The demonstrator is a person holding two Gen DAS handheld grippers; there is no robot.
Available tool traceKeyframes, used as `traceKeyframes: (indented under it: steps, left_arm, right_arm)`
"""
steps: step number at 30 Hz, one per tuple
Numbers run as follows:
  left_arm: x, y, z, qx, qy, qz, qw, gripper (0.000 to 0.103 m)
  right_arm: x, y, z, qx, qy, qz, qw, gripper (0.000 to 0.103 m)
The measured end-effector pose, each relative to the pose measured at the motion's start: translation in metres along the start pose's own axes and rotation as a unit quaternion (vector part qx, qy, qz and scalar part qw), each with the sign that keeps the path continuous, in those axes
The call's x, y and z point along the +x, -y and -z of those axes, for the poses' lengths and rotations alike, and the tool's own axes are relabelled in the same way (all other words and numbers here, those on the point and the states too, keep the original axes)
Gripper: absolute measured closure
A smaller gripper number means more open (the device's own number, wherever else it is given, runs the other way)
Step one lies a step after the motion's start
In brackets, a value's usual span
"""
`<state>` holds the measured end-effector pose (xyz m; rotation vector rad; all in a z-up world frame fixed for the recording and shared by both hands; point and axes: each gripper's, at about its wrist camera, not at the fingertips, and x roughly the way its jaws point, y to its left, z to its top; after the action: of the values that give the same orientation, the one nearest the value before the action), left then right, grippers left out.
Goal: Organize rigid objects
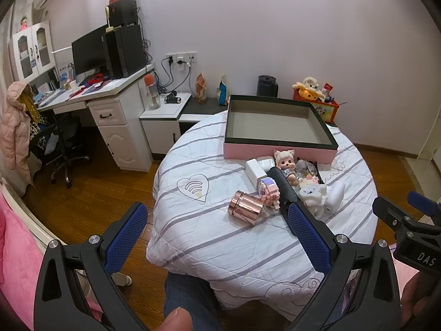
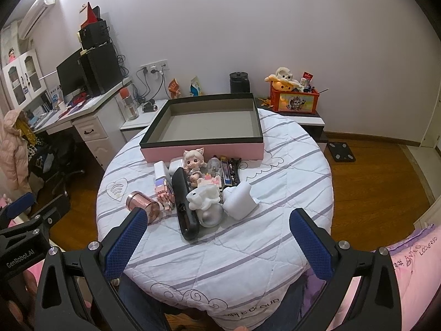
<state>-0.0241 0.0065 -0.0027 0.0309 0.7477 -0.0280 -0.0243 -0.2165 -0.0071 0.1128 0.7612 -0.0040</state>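
A pink box with a dark rim point(image 1: 278, 150) point(image 2: 202, 150) stands empty at the back of the round table. In front of it lies a cluster: a rose-gold tin point(image 1: 246, 207) point(image 2: 143, 203), a pink block figure point(image 1: 268, 191) point(image 2: 164, 191), a black case point(image 1: 282, 184) point(image 2: 184, 201), a doll point(image 1: 285, 162) point(image 2: 194, 162), white chargers point(image 1: 255, 171) point(image 2: 161, 171) and white foam pieces point(image 1: 325, 195) point(image 2: 239, 200). My left gripper point(image 1: 216, 222) is open and empty, near the table's front left. My right gripper point(image 2: 217, 230) is open and empty, before the cluster.
The table wears a white striped quilt point(image 1: 220, 237) point(image 2: 248, 248). A desk with monitor point(image 1: 91, 52) and an office chair point(image 1: 59, 143) stand at left. A low cabinet with an orange toy box point(image 2: 293, 100) stands behind. Wooden floor surrounds the table.
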Motion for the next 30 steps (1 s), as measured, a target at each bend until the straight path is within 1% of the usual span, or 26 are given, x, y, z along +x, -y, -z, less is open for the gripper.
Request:
traceKeyframes:
  steps: [8,30]
  left_arm:
    - [-0.0009,0.0008,-0.004,0.0,-0.005,-0.004,1.0,0.0]
    - [0.0006,0.0014,-0.0057,-0.003,-0.007,0.001,1.0,0.0]
  right_arm:
    - [-0.0002,-0.0005,-0.0001,-0.001,-0.001,-0.001,1.0,0.0]
    - [0.0015,0.0008,-0.0004,-0.003,-0.003,0.0,1.0,0.0]
